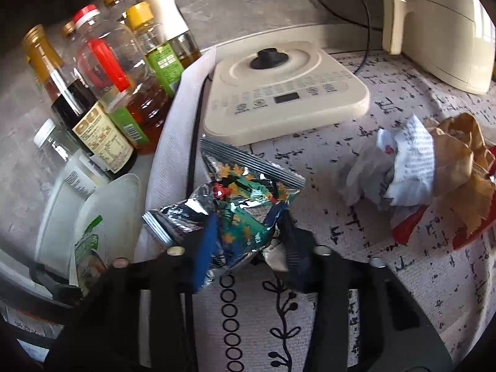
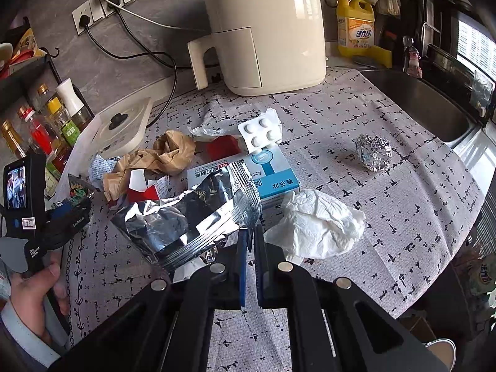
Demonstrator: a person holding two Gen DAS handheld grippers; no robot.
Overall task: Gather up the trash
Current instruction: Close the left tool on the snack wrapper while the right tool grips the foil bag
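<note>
While the right gripper (image 2: 251, 232) pinches the silver foil wrapper (image 2: 186, 217) by its near edge, the left gripper (image 1: 245, 241) clamps a crumpled green-and-blue snack packet (image 1: 235, 204); remaining desk (image 2: 403, 217) trash, white tissue (image 2: 316, 226), lies just right of the right gripper.

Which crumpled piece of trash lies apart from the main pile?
The foil ball, alone on the cloth toward the sink; the others cluster together.

Blue-and-white medicine box (image 2: 245, 173) printed "赛乐欣", yellow detergent bottle (image 2: 355, 28) labelled "活力28", other labels unreadable
</note>
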